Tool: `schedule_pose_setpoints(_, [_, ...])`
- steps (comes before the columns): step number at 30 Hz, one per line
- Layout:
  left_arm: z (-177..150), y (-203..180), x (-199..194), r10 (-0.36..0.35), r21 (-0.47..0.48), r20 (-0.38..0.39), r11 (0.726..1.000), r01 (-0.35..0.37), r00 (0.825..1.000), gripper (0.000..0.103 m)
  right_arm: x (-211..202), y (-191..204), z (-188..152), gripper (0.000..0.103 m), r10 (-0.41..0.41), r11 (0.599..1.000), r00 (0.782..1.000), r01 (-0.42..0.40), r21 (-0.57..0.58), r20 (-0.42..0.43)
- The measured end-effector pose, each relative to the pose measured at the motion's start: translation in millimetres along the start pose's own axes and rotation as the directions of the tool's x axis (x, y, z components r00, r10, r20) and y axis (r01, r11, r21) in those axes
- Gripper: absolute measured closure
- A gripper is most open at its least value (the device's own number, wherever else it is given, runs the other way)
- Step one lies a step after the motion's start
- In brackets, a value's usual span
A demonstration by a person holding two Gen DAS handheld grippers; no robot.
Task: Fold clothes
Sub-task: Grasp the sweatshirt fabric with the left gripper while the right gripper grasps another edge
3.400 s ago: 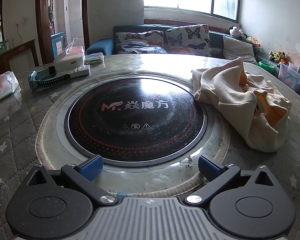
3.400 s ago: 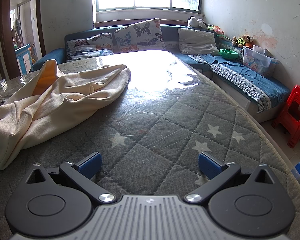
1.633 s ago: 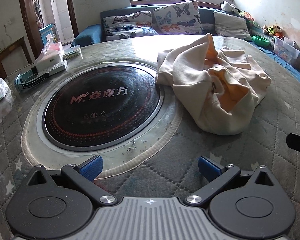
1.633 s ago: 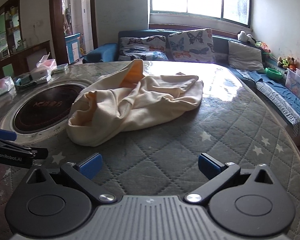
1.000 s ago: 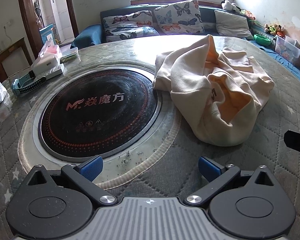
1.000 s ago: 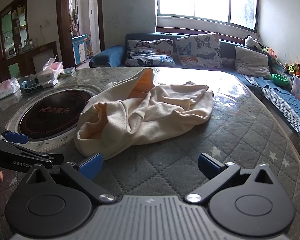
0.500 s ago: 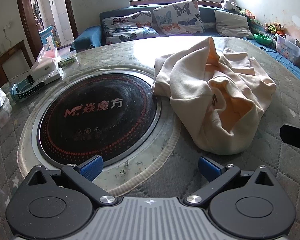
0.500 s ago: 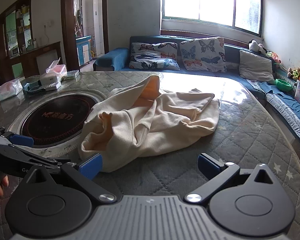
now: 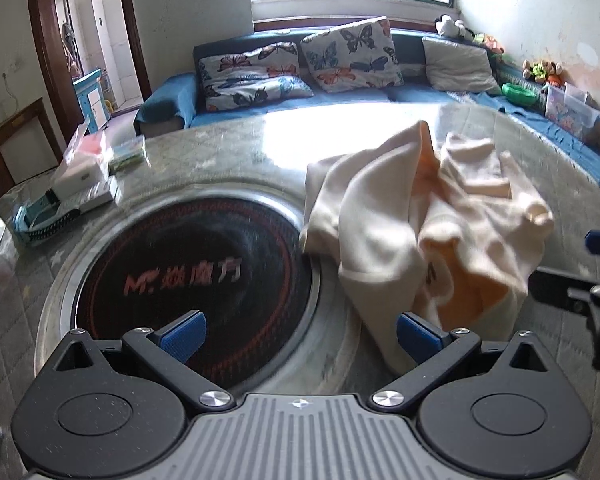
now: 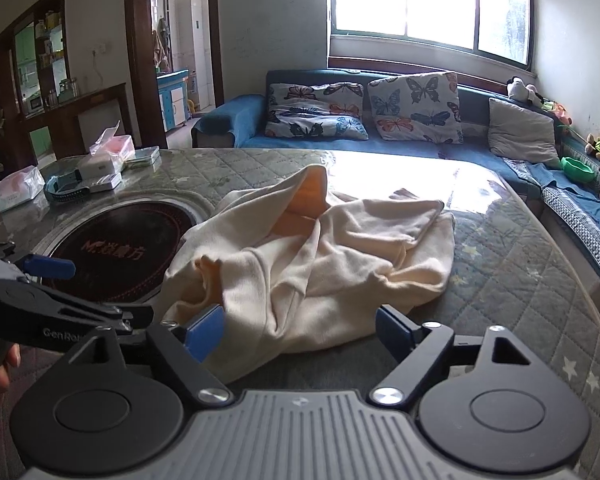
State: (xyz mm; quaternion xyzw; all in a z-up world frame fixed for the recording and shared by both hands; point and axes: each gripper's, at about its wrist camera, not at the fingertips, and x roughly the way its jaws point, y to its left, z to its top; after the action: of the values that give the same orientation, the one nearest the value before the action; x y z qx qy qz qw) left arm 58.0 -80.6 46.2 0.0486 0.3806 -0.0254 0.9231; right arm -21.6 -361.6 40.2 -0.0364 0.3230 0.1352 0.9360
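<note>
Cream fleece with an orange lining, the garment (image 10: 312, 256) lies crumpled in a heap on the quilted tabletop (image 10: 520, 264); take it as your landmark. To its left sits the round black hob (image 9: 196, 276) let into the tabletop, and the garment's left edge just overlaps that hob's metal rim; further left of the garment, near the far edge, lie some boxes and a tissue pack (image 10: 18, 188), well apart from the work.

Your left gripper (image 9: 296, 330) hangs at the garment's near-left corner with its jaws spread wide and nothing between them; one blue pad is over the hob, the other against the cloth's near fold. Your right gripper (image 10: 298, 330) is at the garment's near edge; its jaws have just been closing, yet they stand apart, with the near hem between the pads and not visibly pinched; I judge it is not holding yet.

The step in hand looks like the first grasp, to lift and spread the heap flat. Pick a single layer at the hem and not a bunched fold, or the heap will lift as a lump; set the two grippers well apart along the same edge; draw the cloth rightwards, off the hob, before you flatten it; which part is sleeve or hood cannot be told from here, so shake it open first.
</note>
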Motion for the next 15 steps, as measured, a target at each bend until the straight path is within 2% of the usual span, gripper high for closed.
schedule_pose_setpoints(6, [24.6,-3.6,13.9,-0.021,0.032,0.02,0.999,0.021,1.0,0.0,17.1,-10.0,16.8,0.033,0.01,1.0,1.0,-0.009,0.013,-0.011])
schedule_pose_setpoints(15, [68.8,-24.6,37.8,-0.098,0.112,0.073,0.99,0.089,0.992,0.0,42.9,-22.1,36.5,0.047,0.031,0.999,0.999,-0.03,0.029,-0.03])
